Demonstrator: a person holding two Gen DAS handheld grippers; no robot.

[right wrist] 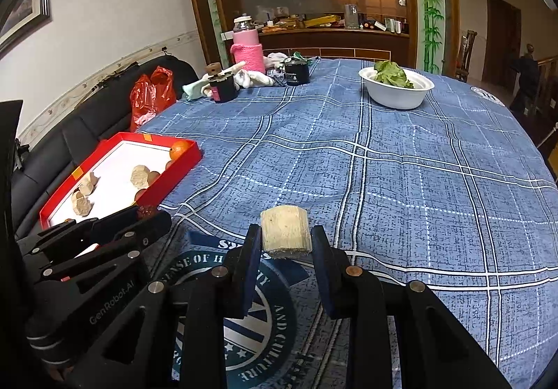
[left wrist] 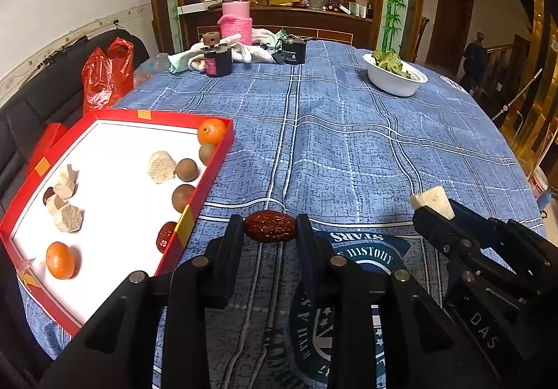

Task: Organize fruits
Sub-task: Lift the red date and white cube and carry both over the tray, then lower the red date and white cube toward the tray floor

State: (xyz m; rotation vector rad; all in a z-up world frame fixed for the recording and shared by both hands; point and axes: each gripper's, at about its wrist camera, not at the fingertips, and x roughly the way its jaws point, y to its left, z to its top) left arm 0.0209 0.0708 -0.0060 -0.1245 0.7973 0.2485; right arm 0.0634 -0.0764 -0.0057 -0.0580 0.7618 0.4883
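Observation:
My left gripper [left wrist: 269, 227] is shut on a wrinkled dark red date [left wrist: 270, 226], held above the blue tablecloth just right of the red tray [left wrist: 185, 227]. In the tray lie two oranges [left wrist: 211, 131], several brown round fruits [left wrist: 186, 169], pale cut chunks [left wrist: 161, 167] and another red date [left wrist: 166, 236]. My right gripper [right wrist: 285, 235] is shut on a pale beige cut chunk [right wrist: 285, 230] over the table's near middle. That same right gripper [left wrist: 434, 206] shows with its chunk [left wrist: 433, 200] at the right of the left wrist view. The left gripper [right wrist: 148, 214] appears beside the tray [right wrist: 171, 173] in the right wrist view.
A white bowl [left wrist: 394, 77] of green leaves stands at the far right of the table. At the far edge are a pink bottle [left wrist: 237, 17], two black jars [left wrist: 218, 59], and white cloths [left wrist: 244, 51]. A red plastic bag [left wrist: 106, 75] rests on the dark sofa at left.

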